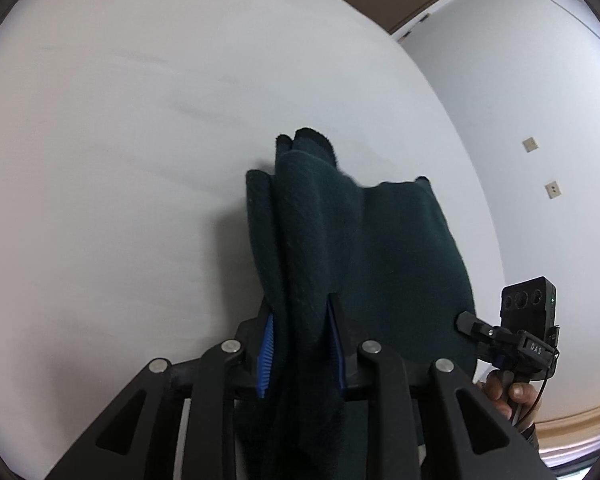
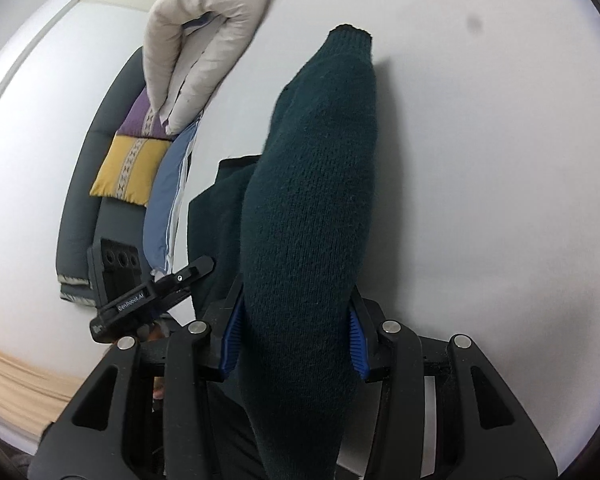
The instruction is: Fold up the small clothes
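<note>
Nearest to us, both pairs of fingers are clamped on the one dark green knitted garment (image 2: 312, 220). In the left wrist view the left gripper (image 1: 302, 344) pinches a bunched fold of it between its blue pads (image 1: 266, 354); in the right wrist view the right gripper (image 2: 296, 344) squeezes a thick rolled part, perhaps a sleeve, ending in a ribbed cuff at 12 o'clock. Each gripper also shows in the other's view: the right gripper at 4 o'clock in the left view, the left at 8 o'clock in the right.

We judge the knit soft, limp and light, fuzzy enough not to slip from ribbed pads, and not fragile. It sags and bunches wherever unsupported, so we would take it at edges or corners, such as hem or shoulder seams, rather than mid-panel, and keep it spread between both hands.

The garment hangs from both grips, its far end lying on the white bed (image 1: 120, 140).

Counting: one garment, two grippers. Farther off at 11 o'clock in the right view, one white pillow (image 2: 204, 40), one blue one (image 2: 168, 196), and one purple-and-yellow cushion (image 2: 134, 160) on a grey armchair (image 2: 80, 208).
</note>
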Demonstrator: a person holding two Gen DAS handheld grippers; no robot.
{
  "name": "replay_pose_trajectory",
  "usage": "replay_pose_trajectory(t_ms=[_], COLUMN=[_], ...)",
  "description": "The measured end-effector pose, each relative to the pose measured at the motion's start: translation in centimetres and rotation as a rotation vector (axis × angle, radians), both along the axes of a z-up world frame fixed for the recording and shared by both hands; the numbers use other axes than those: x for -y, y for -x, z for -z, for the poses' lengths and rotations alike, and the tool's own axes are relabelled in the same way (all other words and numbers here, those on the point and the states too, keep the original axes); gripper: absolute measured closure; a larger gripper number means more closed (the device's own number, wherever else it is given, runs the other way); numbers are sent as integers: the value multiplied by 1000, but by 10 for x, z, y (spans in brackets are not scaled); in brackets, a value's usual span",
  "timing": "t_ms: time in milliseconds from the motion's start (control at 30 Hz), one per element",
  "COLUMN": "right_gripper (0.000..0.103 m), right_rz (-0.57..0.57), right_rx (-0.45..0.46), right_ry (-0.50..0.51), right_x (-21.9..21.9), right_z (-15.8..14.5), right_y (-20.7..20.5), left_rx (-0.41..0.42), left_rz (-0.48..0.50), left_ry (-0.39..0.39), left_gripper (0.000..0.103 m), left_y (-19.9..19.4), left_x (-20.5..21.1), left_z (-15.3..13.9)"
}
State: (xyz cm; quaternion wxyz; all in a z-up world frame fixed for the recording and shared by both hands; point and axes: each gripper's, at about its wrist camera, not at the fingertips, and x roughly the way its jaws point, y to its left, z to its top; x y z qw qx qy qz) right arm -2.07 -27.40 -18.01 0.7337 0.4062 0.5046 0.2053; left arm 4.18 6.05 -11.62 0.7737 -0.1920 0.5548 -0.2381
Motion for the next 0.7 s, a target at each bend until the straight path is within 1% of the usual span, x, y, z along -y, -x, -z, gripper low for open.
replay_pose_trajectory(t_ms=[100,233,267,367,433,500,533,567,600,633,667,700], right_gripper=[60,59,59,57,55,55,55,55,55,55,55,55], right_rz=[10,-3,-7,-7,-5,-13,-17,-19,-19,-16,-13,-8], right_rx=[-6,26,31,40,42,53,65,77,96,127,149,176], right_ry=[-38,-36,-34,-25,19,81,147,195,244,313,363,419], right_x=[0,-5,5,8,8,4,2,2,1,-3,-7,-12], right_z=[14,19,21,19,12,0,-10,-18,-28,-44,-56,-70], right_y=[-5,-5,3,4,7,7,11,13,17,23,27,32], left_rx=[-19,-18,-12,0,25,81,124,164,220,264,315,386], left_rz=[-18,-28,-27,-30,-38,-35,-35,-36,-42,-51,-60,-73], left_ry=[23,42,40,39,20,-15,-51,-87,-127,-150,-173,-197], left_gripper=[72,67,66,66,66,66,66,61,54,50,40,29], left_y=[1,4,5,6,9,16,20,25,34,40,48,59], left_x=[-8,-15,-15,-15,-12,-12,-10,-10,-9,-9,-10,-8], left_z=[14,22,22,19,12,-2,-12,-22,-35,-45,-55,-68])
